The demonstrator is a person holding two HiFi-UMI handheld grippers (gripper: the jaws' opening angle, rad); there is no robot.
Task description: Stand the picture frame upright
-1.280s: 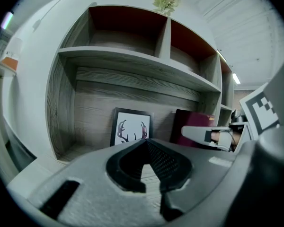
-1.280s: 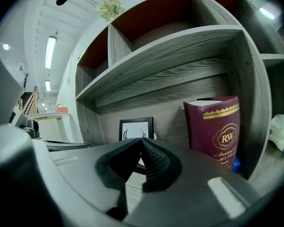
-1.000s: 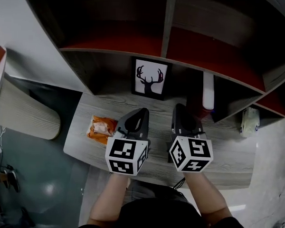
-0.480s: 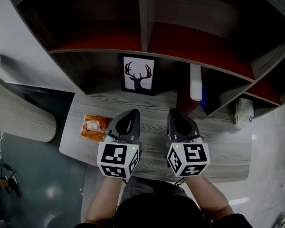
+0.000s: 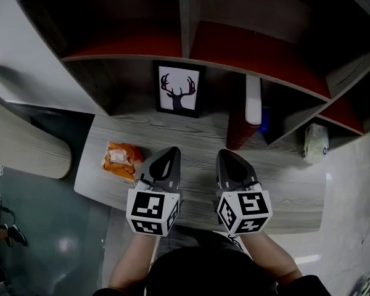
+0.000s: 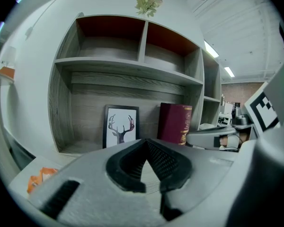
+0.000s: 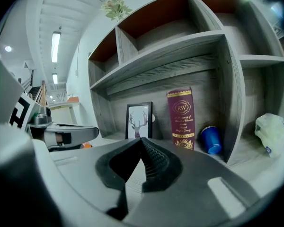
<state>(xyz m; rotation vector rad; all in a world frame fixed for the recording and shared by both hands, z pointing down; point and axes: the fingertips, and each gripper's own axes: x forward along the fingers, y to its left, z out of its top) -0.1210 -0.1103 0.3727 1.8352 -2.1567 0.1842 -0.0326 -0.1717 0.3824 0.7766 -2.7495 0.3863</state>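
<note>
1. The picture frame (image 5: 178,89) stands upright on the grey wood-grain surface (image 5: 296,190). It is at the back of the lower left compartment of the shelf unit (image 6: 128,66).
2. Its white print of a dark deer head with antlers faces out toward the person.
3. A dark red book (image 7: 181,118) stands upright to the right of the frame. It is near the frame, with a clear gap between them.
4. A blue cup (image 7: 210,139) sits low between the book and the upright divider on its right. Whether it lies on its side or only tilts cannot be told.
5. A crumpled white bag (image 7: 273,131) rests in the next compartment to the right, beyond that divider.
6. An orange packet (image 5: 122,159) lies flat on the left part of the surface, just left of the left tongs (image 5: 169,153).
7. The left tongs hang over the front part of the surface and point toward the shelf unit. Their jaws are together with nothing between them, and they are well apart from the frame.
8. The right tongs (image 5: 225,154) hang beside them, also pointing at the shelf unit. Their jaws are likewise pressed together on nothing, and they touch neither the book nor the frame.
9. In the left gripper view the frame shows above the closed jaws and a little to their left. In the right gripper view it shows straight above them.
10. A small plant (image 6: 148,3) sits on top of the shelf unit.
</note>
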